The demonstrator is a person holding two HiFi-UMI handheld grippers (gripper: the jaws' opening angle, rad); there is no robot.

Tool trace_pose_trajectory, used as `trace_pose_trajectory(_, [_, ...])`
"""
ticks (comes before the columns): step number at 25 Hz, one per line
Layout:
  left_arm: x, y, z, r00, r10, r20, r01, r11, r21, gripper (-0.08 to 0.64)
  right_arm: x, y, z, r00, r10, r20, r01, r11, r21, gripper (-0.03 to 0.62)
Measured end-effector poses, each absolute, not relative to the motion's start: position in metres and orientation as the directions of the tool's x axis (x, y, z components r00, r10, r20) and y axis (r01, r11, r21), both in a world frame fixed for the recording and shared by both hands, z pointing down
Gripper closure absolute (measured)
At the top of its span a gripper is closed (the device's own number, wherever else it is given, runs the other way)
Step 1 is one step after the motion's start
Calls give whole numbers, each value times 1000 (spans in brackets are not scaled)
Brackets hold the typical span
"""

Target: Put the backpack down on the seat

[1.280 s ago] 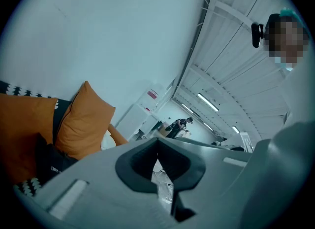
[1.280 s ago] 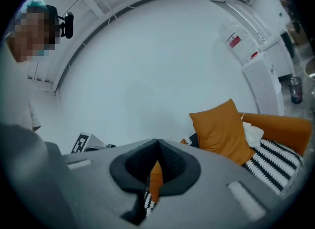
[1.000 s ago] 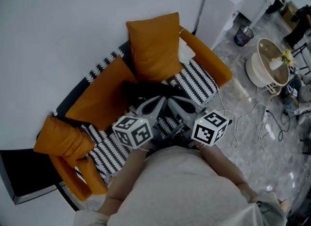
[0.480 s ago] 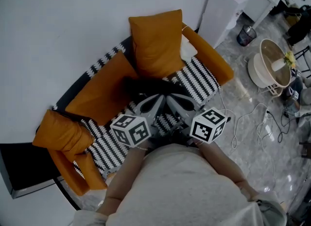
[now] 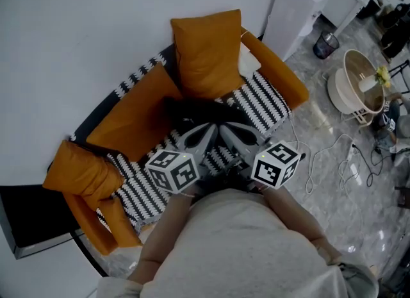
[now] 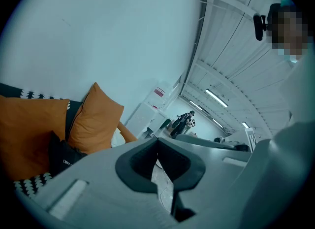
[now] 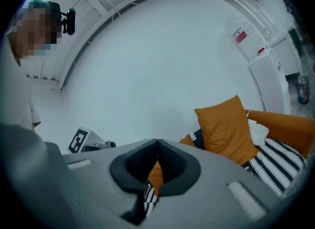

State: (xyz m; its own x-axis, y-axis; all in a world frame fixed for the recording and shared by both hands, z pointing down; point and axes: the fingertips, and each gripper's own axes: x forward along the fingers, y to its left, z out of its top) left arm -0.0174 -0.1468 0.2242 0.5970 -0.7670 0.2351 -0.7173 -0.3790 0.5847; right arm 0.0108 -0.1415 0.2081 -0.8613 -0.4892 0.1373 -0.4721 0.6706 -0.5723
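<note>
The black backpack [image 5: 192,112] lies on the striped seat [image 5: 262,101] of the orange sofa, against the backrest between two orange cushions. In the left gripper view the backpack [image 6: 61,155] is a dark mass below an orange cushion [image 6: 93,119]. Both grippers hover close to the person's chest, over the seat's front part. My left gripper [image 5: 204,135] and right gripper [image 5: 232,134] point toward the backpack, their tips just short of it. The left gripper [image 6: 157,140] is shut and holds nothing. The right gripper [image 7: 157,143] also has its jaws together with nothing in them.
Orange cushions stand at the back [image 5: 208,53] and the left end [image 5: 80,175] of the sofa, with a white cloth [image 5: 248,63] by the right armrest. A white cabinet [image 5: 291,15], a small bin [image 5: 325,45], a round wicker stand [image 5: 355,85] and floor cables [image 5: 339,156] are to the right.
</note>
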Motion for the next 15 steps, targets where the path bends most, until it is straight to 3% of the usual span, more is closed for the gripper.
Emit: trace_pose_trajectory(15, [-10, -136, 239, 604, -752, 264, -712, -360, 602, 554, 18, -126, 225, -851, -490, 190, -504, 661, -556, 589])
